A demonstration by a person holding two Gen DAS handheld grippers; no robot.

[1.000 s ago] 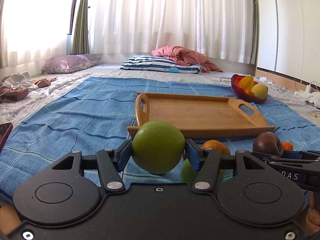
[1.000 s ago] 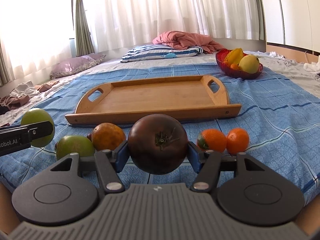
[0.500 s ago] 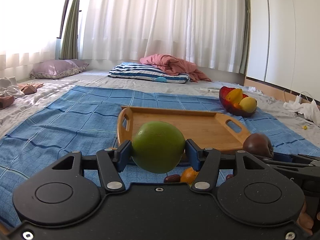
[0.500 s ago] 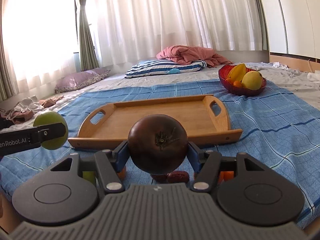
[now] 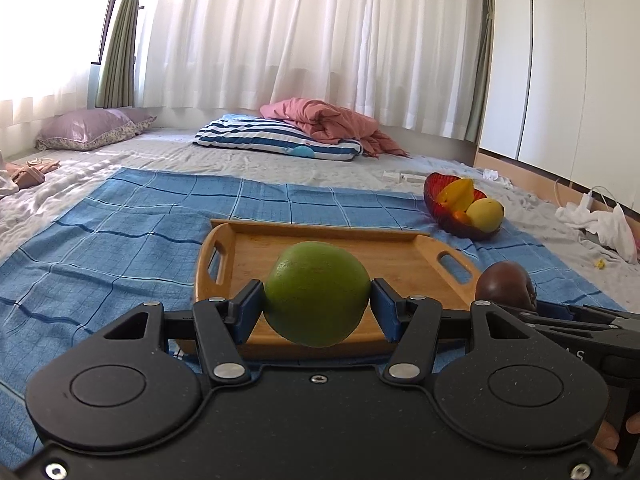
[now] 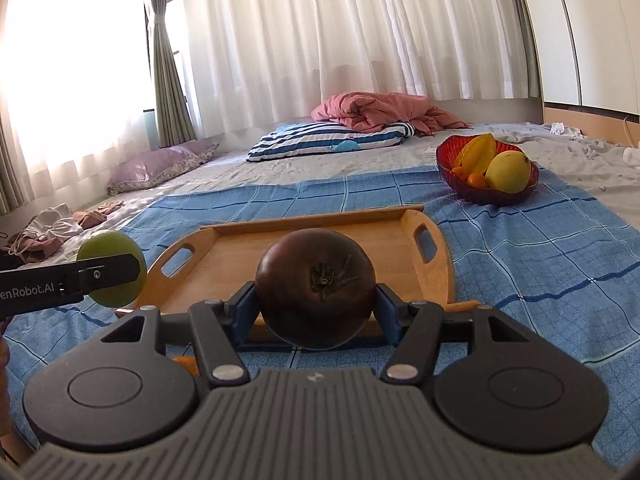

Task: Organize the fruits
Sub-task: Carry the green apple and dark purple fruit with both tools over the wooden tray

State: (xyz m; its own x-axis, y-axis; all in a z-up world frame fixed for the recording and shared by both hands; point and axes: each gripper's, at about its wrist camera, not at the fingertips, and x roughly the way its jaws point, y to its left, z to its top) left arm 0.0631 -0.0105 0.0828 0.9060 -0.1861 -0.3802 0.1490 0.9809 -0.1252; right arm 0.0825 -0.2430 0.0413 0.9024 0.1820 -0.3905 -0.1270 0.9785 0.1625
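My left gripper (image 5: 318,300) is shut on a round green fruit (image 5: 316,290), held in the air just before the near edge of the wooden tray (image 5: 404,250). My right gripper (image 6: 316,294) is shut on a dark brown round fruit (image 6: 316,280), also raised before the near edge of the tray (image 6: 240,248). Each gripper shows in the other's view: the dark fruit at the right of the left wrist view (image 5: 506,284), the green fruit at the left of the right wrist view (image 6: 112,246). The tray holds nothing visible.
A red bowl (image 6: 486,196) with yellow and orange fruit stands beyond the tray's right end on the blue checked cloth (image 6: 540,248). Pillows (image 5: 276,140) and a pink blanket (image 5: 332,120) lie at the back. An orange fruit (image 6: 186,362) peeks out under my right gripper.
Both grippers have risen and moved forward toward the tray with their fruits. The loose fruits on the cloth have dropped out of view below them.
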